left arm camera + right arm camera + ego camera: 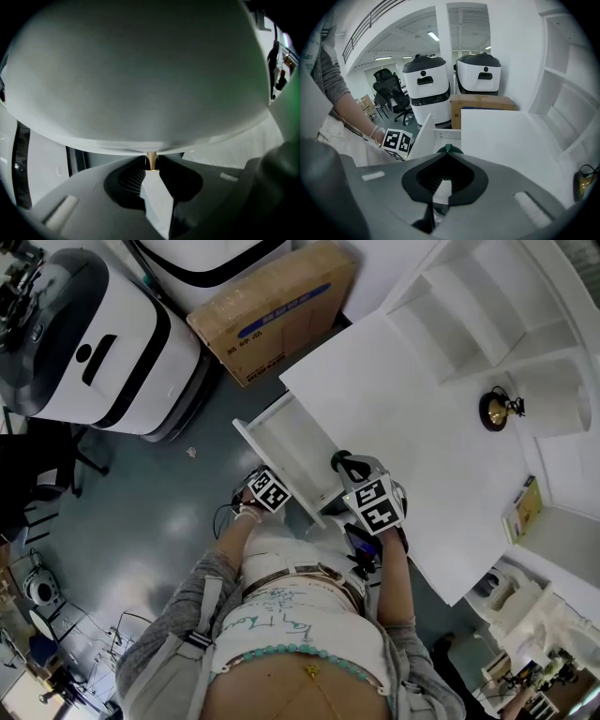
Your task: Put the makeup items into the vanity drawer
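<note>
White vanity top (pixel 412 418) bears a round dark item (pixel 494 410) and yellowish packet (pixel 523 509).

White vanity (pixel 412 427), white drawer (pixel 295 451), brown cardboard box (pixel 277 306), grey-blue floor (pixel 141 484)

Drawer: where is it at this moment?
In the head view the drawer stands open at frame centre, pulled out of the vanity toward the person; the left claw is shut on its gold knob.

The white vanity drawer (pixel 292 454) stands pulled open, just left of the frame centre. A small dark green item (pixel 446 149), pinched in the right gripper (pixel 446 154), sits at the drawer's right side.
</note>
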`<action>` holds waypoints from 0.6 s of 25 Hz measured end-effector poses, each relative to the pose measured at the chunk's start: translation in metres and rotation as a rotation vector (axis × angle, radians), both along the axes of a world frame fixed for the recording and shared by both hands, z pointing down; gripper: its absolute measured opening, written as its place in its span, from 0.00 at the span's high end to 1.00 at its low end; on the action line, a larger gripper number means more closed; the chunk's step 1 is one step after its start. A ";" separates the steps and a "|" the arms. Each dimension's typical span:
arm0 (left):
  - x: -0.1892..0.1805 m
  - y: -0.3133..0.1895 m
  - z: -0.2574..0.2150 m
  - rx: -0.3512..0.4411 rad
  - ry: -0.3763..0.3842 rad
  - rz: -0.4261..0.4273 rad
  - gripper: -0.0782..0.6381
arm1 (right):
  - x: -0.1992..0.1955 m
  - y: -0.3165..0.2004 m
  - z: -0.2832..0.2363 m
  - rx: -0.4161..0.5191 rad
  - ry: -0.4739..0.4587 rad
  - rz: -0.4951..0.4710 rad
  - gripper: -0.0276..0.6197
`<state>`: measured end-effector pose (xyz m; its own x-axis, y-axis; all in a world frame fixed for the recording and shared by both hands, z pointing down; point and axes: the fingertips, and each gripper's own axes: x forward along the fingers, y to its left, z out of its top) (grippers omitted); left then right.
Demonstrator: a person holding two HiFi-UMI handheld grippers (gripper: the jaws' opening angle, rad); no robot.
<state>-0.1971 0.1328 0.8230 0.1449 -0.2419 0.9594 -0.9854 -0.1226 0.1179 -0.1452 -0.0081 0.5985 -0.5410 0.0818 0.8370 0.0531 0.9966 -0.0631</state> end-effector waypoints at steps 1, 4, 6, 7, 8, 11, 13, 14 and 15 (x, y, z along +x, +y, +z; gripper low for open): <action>0.000 0.000 0.000 0.000 0.001 0.000 0.76 | -0.001 0.002 0.003 -0.009 0.003 -0.002 0.91; 0.001 0.000 0.001 0.000 0.004 -0.001 0.76 | -0.004 0.006 0.012 -0.023 0.007 -0.006 0.91; 0.001 0.000 0.002 -0.001 0.005 -0.002 0.76 | -0.008 0.010 0.018 -0.022 0.012 -0.016 0.91; 0.000 0.000 0.002 -0.002 0.005 -0.002 0.76 | -0.011 0.012 0.021 -0.023 0.011 -0.024 0.91; 0.000 0.000 0.001 -0.001 0.004 -0.003 0.76 | -0.013 0.014 0.023 -0.024 0.011 -0.032 0.91; -0.001 0.000 0.001 0.000 0.003 -0.003 0.76 | -0.016 0.018 0.031 -0.024 0.024 -0.054 0.91; 0.000 0.000 0.000 0.001 0.004 -0.002 0.76 | -0.017 0.019 0.035 -0.025 0.028 -0.059 0.91; 0.000 0.000 0.000 0.001 0.004 -0.002 0.76 | -0.017 0.020 0.037 -0.026 0.029 -0.058 0.91; 0.000 0.000 0.000 0.001 0.004 -0.002 0.76 | -0.018 0.020 0.038 -0.028 0.029 -0.055 0.91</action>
